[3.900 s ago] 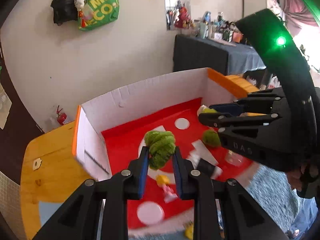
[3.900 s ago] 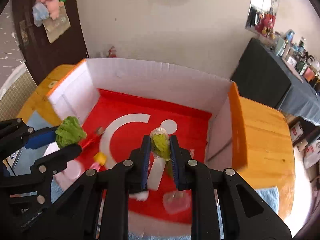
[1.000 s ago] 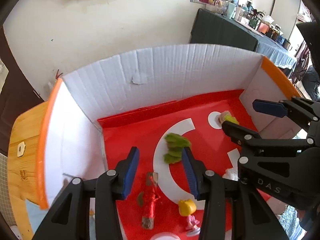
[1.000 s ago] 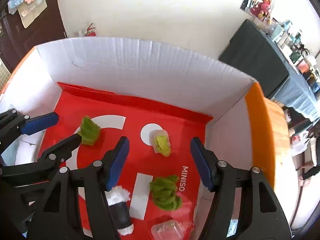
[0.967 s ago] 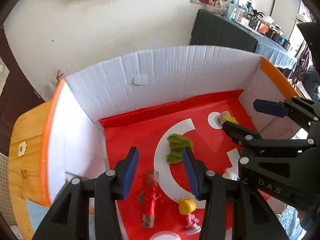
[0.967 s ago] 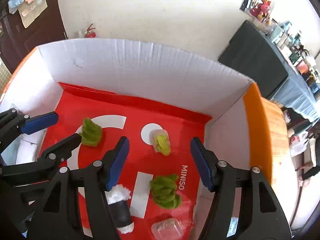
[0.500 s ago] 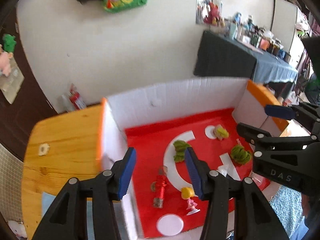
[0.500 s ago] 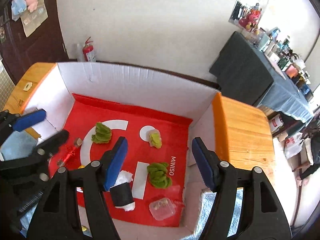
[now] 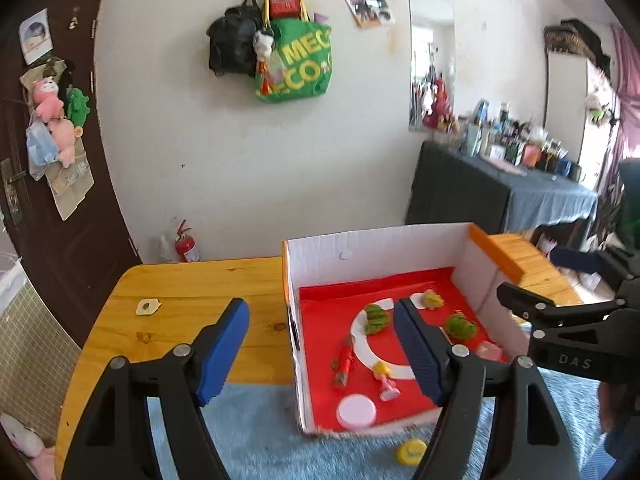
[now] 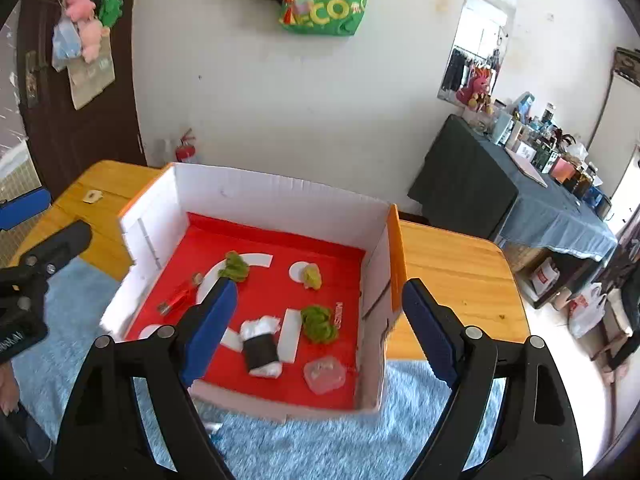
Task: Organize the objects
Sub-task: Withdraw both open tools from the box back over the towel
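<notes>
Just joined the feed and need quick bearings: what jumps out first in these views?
A white-walled box with a bright red floor sits on the blue mat, holding green fuzzy pieces and a black-banded white roll. Both grippers, left and right, hang open and empty above it. A yellow cap lies outside on the mat.

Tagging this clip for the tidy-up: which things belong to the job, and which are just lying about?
Job: white cardboard box with red floor; green fuzzy clumps; black-and-white roll; clear plastic case; yellow-haired figurine.
Lying about: green tote bag; red fire extinguisher; pink plush toys.
</notes>
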Available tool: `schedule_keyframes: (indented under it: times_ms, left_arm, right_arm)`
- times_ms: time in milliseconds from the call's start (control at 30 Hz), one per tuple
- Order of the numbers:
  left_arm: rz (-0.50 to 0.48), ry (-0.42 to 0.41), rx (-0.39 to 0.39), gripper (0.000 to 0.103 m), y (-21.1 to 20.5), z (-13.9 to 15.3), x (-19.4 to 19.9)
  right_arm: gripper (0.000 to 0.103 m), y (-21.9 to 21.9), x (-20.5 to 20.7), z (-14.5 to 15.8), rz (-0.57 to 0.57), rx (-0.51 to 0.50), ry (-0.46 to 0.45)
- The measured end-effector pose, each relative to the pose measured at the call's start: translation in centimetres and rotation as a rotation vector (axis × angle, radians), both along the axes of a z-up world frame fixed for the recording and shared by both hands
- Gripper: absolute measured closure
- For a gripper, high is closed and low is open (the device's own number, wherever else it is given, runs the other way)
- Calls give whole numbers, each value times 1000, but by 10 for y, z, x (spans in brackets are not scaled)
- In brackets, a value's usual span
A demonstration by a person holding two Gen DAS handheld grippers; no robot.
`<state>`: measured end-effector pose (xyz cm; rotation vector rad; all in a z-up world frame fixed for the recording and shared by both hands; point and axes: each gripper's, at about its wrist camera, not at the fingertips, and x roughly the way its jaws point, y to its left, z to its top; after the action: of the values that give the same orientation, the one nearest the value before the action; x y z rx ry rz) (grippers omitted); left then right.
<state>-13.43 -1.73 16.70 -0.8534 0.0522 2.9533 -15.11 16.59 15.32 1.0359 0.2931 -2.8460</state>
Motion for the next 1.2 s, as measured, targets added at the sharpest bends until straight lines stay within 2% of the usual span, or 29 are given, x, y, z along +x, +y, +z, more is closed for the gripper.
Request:
schedule_keyframes:
  times_ms: [233, 300, 433, 600, 700, 867, 1000, 1200]
  left_arm:
    - [-56, 110, 0, 10, 6, -1, 70]
    - [-73, 115, 14, 6, 8, -7, 84]
    - [-94, 108, 42, 6, 9, -24, 107]
    - [-63, 103, 80, 5, 4, -49, 122]
    - [-54, 107, 75, 5, 5, -68, 130]
    - [-50, 84, 103, 5, 3, -94, 137]
    - [-45, 65, 122, 5, 1, -109, 140]
    - [-43, 19, 114, 5, 4, -129, 140]
  right_arm:
    - [10, 6, 67, -1, 15, -20, 129]
    - [9, 9, 84, -3, 14, -43, 150]
    - [7, 16, 108, -15, 9, -81, 147]
    - [6, 24, 132, -36, -9, -121, 180]
    - [6, 24, 143, -53, -2, -151, 182]
    - [6, 20, 155, -83, -30, -130, 207]
    - [6, 16, 157, -100, -32, -125, 181]
    - [6, 26, 156, -108, -61, -204, 157]
